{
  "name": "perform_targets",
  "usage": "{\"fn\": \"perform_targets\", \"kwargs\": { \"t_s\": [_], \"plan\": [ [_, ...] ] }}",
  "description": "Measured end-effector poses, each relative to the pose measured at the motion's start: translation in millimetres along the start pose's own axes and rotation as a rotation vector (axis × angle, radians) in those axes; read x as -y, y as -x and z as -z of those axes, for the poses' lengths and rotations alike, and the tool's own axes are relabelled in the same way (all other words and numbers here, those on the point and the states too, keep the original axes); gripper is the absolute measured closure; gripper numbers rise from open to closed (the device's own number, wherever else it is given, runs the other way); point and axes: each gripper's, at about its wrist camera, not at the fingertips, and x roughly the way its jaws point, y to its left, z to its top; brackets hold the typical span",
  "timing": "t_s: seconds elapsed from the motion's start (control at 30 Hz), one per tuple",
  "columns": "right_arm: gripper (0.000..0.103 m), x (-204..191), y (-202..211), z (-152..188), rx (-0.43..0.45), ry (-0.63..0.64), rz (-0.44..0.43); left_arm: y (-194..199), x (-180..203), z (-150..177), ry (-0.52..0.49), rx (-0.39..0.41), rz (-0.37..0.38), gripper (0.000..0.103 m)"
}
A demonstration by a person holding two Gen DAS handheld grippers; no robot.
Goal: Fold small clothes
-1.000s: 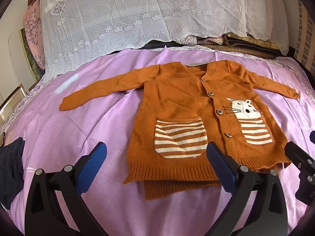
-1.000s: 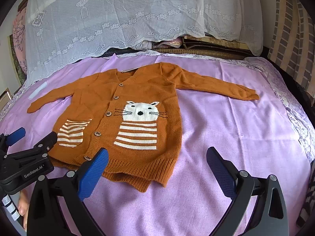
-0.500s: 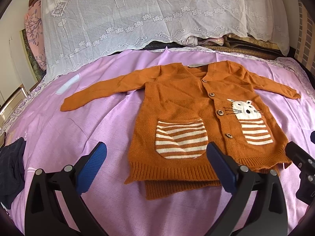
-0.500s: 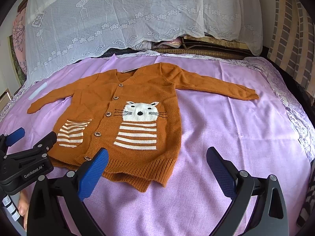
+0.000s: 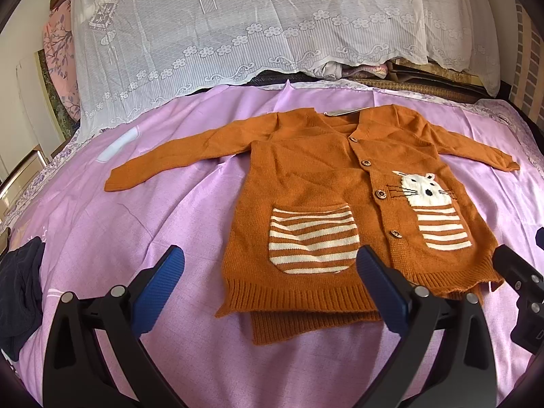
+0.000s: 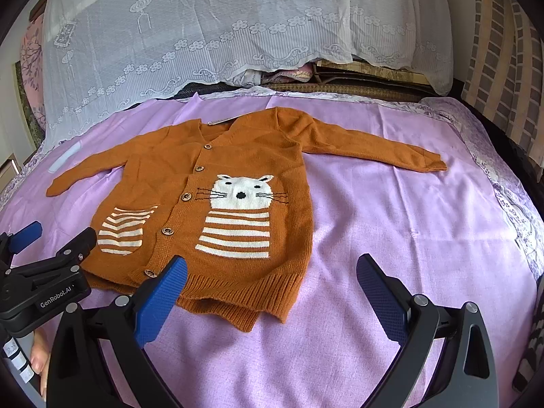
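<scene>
A small orange knitted cardigan [image 5: 316, 183] [image 6: 238, 156] lies flat and buttoned on the purple bedsheet [image 5: 136, 210] [image 6: 391, 231], both sleeves spread out sideways. It has a white cat face over stripes and a striped pocket [image 5: 312, 241]. My left gripper [image 5: 270, 285] hovers open near the hem at the pocket side, nothing between its fingers. My right gripper [image 6: 272, 289] hovers open over the hem's other corner, also empty. The left gripper [image 6: 44, 272] shows at the left edge of the right wrist view.
A white lace cover [image 5: 244, 34] drapes over bedding at the head of the bed. A dark garment [image 5: 18, 295] lies crumpled at the left edge of the sheet. A brick-pattern wall [image 6: 503, 78] stands to the right. Bare sheet stretches right of the cardigan.
Both views have shifted very slightly; the cardigan lies as before and both grippers stay open.
</scene>
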Motion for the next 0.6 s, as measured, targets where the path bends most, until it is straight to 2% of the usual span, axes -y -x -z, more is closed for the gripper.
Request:
{"fn": "perform_targets", "kwargs": {
  "t_s": [0.6],
  "plan": [
    [0.003,0.3,-1.0,-0.2,-0.002,-0.002,-0.001,-0.7,-0.5,1.0,0.000,-0.002,0.001,0.005]
  ]
}}
